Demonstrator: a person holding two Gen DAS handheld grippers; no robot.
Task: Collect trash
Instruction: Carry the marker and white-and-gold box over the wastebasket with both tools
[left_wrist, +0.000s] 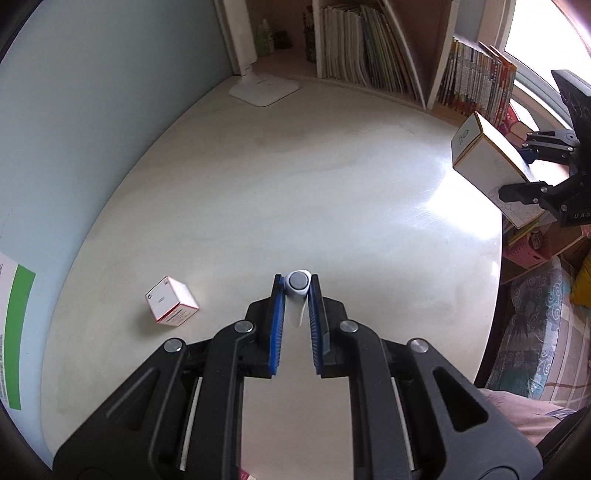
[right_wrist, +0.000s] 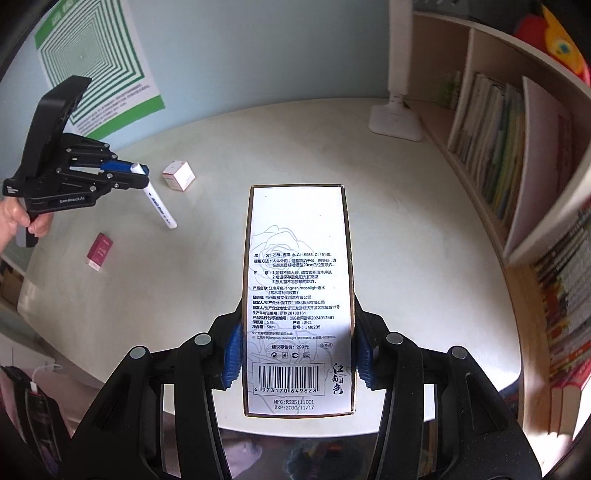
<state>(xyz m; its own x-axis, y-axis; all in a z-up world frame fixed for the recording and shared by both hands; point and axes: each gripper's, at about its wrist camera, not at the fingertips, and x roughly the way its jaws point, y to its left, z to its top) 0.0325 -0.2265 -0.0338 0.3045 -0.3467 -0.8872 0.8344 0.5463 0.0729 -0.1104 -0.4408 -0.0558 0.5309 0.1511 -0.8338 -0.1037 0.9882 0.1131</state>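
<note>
Between the blue pads of the right tongs (right_wrist: 297, 354) sits a tall white perfume box (right_wrist: 298, 295), clamped by its long sides with the barcode end nearest the camera and held clear above the table (right_wrist: 406, 229). Just as near in the other view, the left tongs (left_wrist: 297, 295) are pinched almost together on a white marker pen (left_wrist: 297, 291), whose grey-capped end pokes up between the fingertips while the barrel hangs down toward the tabletop. Farther out on the table lie a small white cube box with red edges (left_wrist: 171, 301) and, near the left edge, a flat dark red box (right_wrist: 99, 252). Beyond them stands a white lamp base (left_wrist: 263, 88), and behind it a shelf of books (left_wrist: 369, 48).
</note>
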